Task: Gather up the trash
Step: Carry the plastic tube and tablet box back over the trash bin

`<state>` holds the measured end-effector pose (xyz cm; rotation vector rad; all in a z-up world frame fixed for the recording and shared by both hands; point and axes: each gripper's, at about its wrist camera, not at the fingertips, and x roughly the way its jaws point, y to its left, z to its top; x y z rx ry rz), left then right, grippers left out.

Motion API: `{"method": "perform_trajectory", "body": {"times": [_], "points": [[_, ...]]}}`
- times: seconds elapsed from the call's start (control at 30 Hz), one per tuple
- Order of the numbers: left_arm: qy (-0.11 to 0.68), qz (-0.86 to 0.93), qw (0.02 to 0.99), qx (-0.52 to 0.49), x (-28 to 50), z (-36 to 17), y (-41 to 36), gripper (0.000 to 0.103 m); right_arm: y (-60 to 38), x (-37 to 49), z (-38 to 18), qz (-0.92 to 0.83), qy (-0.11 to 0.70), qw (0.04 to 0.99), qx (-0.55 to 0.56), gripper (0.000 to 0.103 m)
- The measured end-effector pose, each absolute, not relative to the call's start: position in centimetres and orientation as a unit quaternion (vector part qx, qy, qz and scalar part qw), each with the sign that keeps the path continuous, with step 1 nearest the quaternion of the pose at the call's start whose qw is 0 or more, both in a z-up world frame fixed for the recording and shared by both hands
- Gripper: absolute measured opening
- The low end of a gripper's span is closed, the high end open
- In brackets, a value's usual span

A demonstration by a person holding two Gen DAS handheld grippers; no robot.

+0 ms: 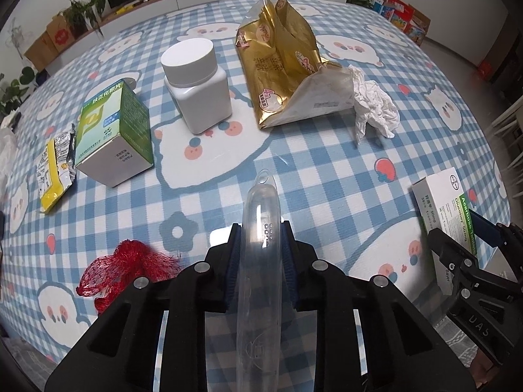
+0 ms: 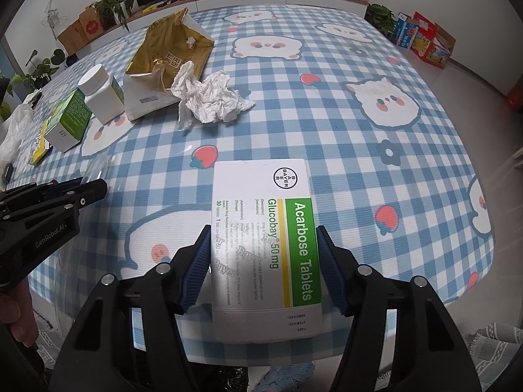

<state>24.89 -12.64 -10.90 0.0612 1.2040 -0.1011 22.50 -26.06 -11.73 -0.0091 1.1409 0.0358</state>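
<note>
Nearest, the left claw (image 1: 260, 254) pinches a clear plastic tube (image 1: 260, 228) between its blue pads; the tube's long axis runs straight out along the fingers, its rounded tip pointing toward the white pill bottle (image 1: 196, 88). The right claw (image 2: 263, 268) is closed on the white and green tablet box (image 2: 264, 245), pads pressing both long sides, the box lying lengthwise between the fingers over the bench's (image 2: 376, 179) near edge. So each hand seems to have its piece of trash, and both likely need carrying off.

Just left of the tube lies a red mesh net (image 1: 127, 269), closest to the left claw. Beyond the tube stand the green carton (image 1: 114, 137) and a yellow wrapper (image 1: 55, 173) at its left, then the pill bottle. Right of the bottle sit the gold foil bag (image 1: 281, 62) and a crumpled tissue (image 1: 372, 104) touching it.
</note>
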Motion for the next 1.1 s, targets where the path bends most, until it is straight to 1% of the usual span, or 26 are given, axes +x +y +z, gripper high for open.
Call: {"method": "perform_trajectory", "body": {"times": [0.47,1.1], "points": [[0.565,-0.048,0.823,0.019,23.4,-9.3,-12.4,0.023,-25.9,21.4,-9.5,0.016,0.531,0.847,-0.006,0.059],[0.555,-0.053,0.83,-0.009,18.4,-7.4,-12.3,0.023,-25.8,18.3,-7.4,0.016,0.511,0.859,0.009,0.059]]}}
